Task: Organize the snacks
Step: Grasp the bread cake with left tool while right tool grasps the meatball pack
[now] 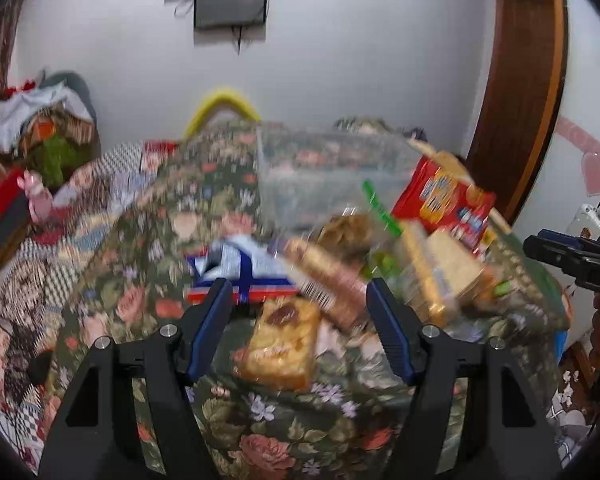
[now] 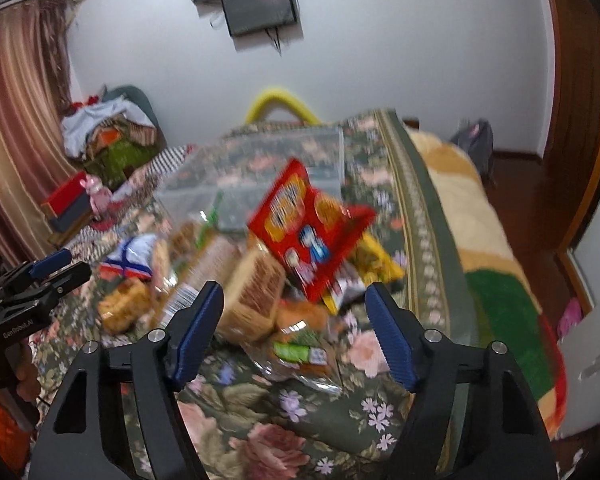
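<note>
A pile of snack packs lies on a floral bedspread. A red cracker bag tops the pile; it also shows in the right wrist view. A yellow pastry pack lies just ahead of my open, empty left gripper. A blue and white pack lies behind it. A clear plastic bin stands behind the pile. My right gripper is open and empty above a wafer pack. Both views are blurred.
A yellow handle rises behind the bed. Clothes and a red box lie at the left. A wooden door frame stands at the right. A blanket covers the bed's right side.
</note>
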